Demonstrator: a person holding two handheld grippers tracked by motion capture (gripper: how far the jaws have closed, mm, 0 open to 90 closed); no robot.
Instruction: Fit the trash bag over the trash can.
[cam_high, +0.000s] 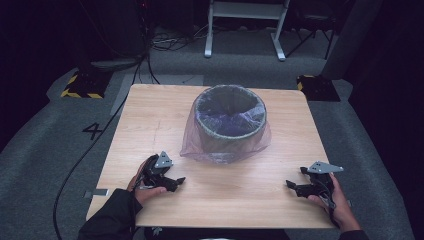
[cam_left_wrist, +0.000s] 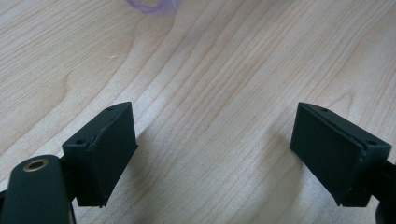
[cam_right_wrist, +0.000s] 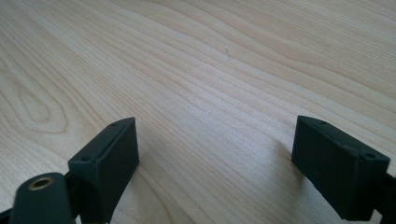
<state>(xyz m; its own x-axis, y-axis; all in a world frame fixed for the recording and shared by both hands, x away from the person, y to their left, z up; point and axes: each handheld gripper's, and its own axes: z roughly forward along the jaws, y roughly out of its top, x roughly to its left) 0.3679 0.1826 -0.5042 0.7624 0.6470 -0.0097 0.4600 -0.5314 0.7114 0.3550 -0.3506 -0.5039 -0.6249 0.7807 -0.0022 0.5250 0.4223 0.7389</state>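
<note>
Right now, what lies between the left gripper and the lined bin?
Bare wood: in the high view, open tabletop separates the left gripper from the bin and its purple bag.

Count on the table: one bin, one liner, two hand-held grippers.
One round waste bin (cam_high: 229, 117) toward the far edge; one purple plastic bag (cam_high: 226, 150) lining it; one left hand-held gripper (cam_high: 176, 181) and one right hand-held gripper (cam_high: 292, 186) near the near edge; one table (cam_high: 240, 195).
</note>
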